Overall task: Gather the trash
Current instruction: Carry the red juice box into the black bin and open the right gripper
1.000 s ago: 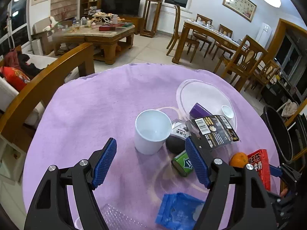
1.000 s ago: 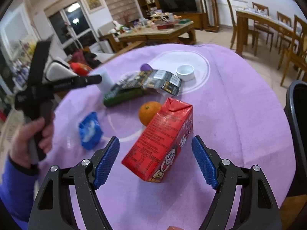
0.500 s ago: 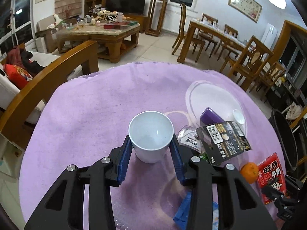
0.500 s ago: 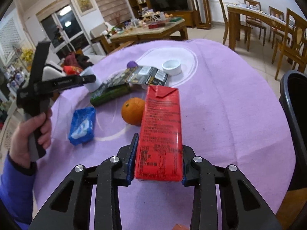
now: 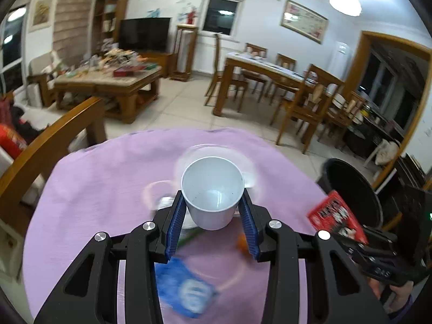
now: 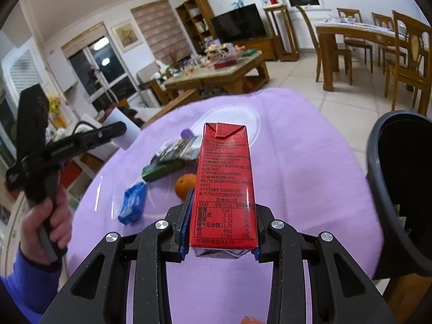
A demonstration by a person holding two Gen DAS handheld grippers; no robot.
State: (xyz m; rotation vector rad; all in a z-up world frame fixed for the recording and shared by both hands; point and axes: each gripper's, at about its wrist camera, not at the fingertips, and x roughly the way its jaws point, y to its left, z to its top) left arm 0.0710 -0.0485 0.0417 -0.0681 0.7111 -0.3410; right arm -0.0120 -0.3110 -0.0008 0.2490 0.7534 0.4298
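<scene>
My left gripper (image 5: 213, 221) is shut on a white paper cup (image 5: 212, 191), which hangs upright above the purple tablecloth (image 5: 94, 189). In the right wrist view my right gripper (image 6: 220, 222) is shut on a red drink carton (image 6: 224, 181), lifted off the cloth and standing upright between the blue pads. That carton (image 5: 334, 216) also shows at the right of the left wrist view, near the black trash bin (image 5: 351, 186). The bin (image 6: 399, 183) stands just right of the table. The other hand-held gripper (image 6: 62, 148) with the cup (image 6: 122, 131) appears at the left.
On the cloth lie a blue wrapper (image 6: 132, 202), an orange (image 6: 185, 186), a green box (image 6: 162, 170), dark packaging (image 6: 178, 148) and a purple item (image 6: 187, 133). A wooden chair back (image 5: 51, 145) borders the table's left. A coffee table (image 5: 108, 81) and dining chairs (image 5: 299, 102) stand beyond.
Both grippers closed from wide open, the left onto the cup, the right onto the carton. Both objects have since risen off the cloth and moved toward the bin side.
</scene>
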